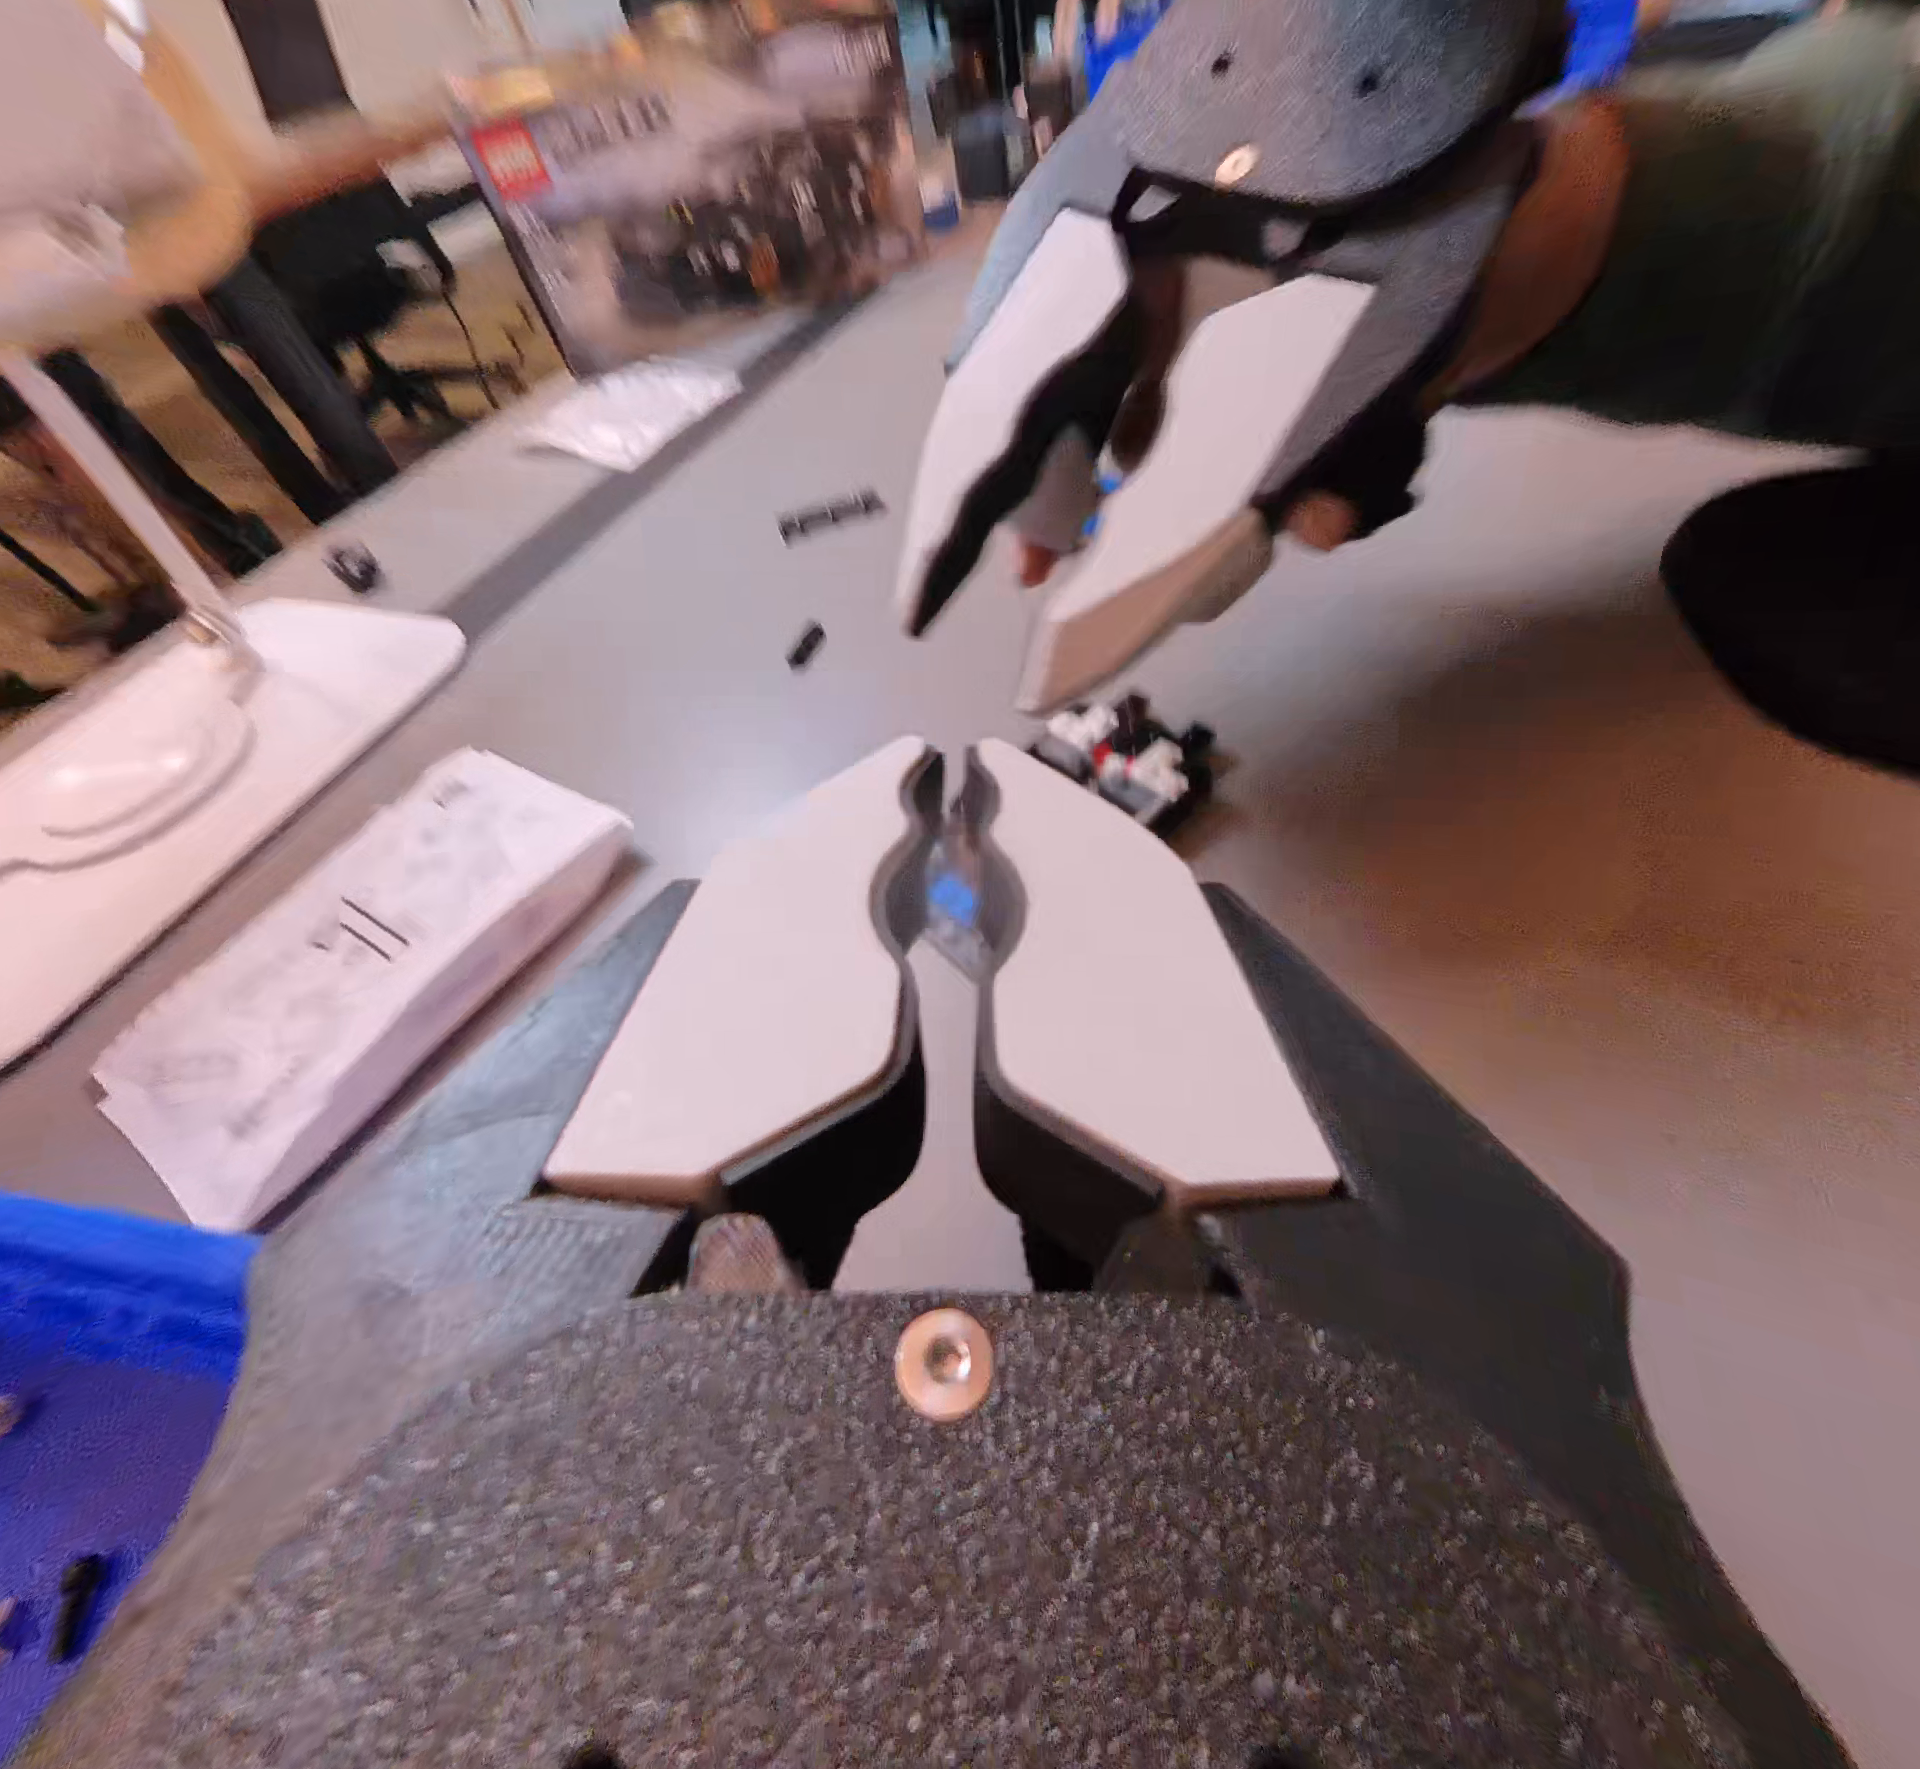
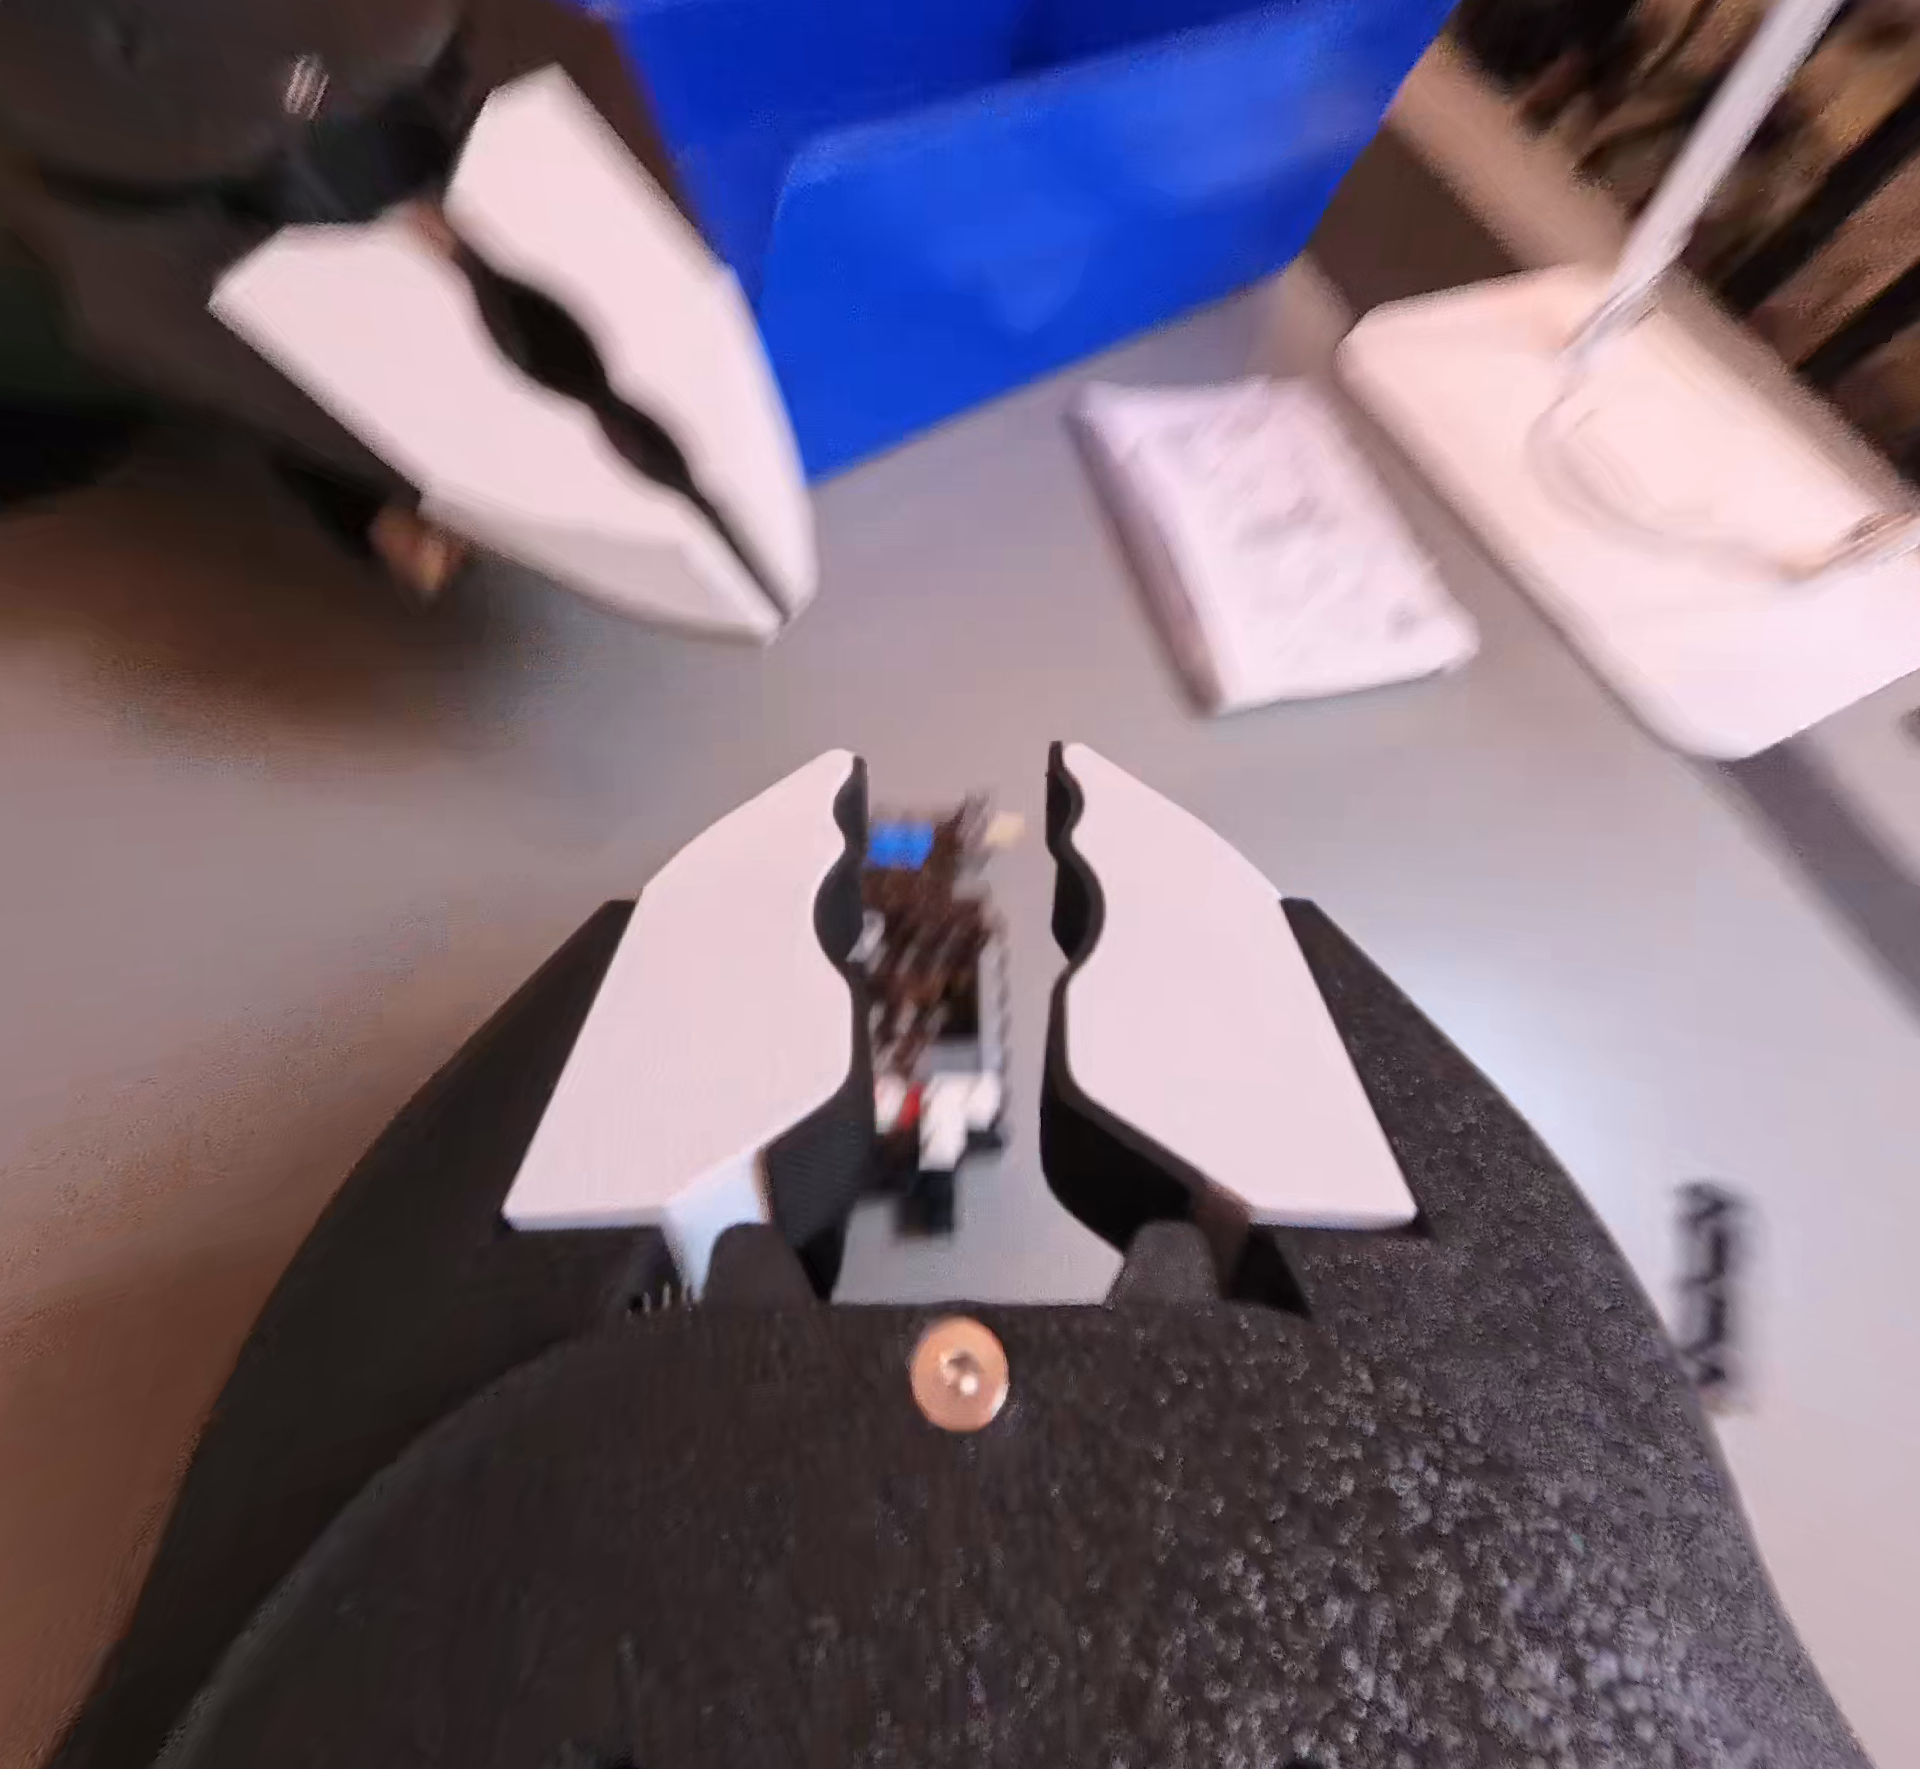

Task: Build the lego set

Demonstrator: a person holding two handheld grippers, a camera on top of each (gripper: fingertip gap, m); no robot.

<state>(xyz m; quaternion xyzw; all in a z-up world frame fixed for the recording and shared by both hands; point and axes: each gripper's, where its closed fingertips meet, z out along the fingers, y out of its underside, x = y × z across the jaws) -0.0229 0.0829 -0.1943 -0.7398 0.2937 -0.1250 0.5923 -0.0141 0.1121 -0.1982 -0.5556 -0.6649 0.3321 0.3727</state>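
A small brick model (image 1: 1127,763), black, white and red with a blue part at one end, lies on the grey table (image 1: 644,680). My right gripper (image 2: 954,763) is open and hovers over the model (image 2: 935,1013), which shows between its fingers. In the left wrist view the right gripper (image 1: 977,659) hangs just above the model. My left gripper (image 1: 951,763) is shut, its tips beside the model. A blue bit shows through the hollow between its fingers; I cannot tell whether it is held. The left gripper also shows in the right wrist view (image 2: 774,613).
A blue bin (image 2: 1039,161) stands behind the left gripper. A white booklet (image 1: 353,971) and a white lamp base (image 1: 187,743) lie to the left. Small black pieces (image 1: 831,514) lie farther off on the table. A printed box (image 1: 675,192) stands at the back. Only a small space, under 4 cm, lies between the two pairs of fingers.
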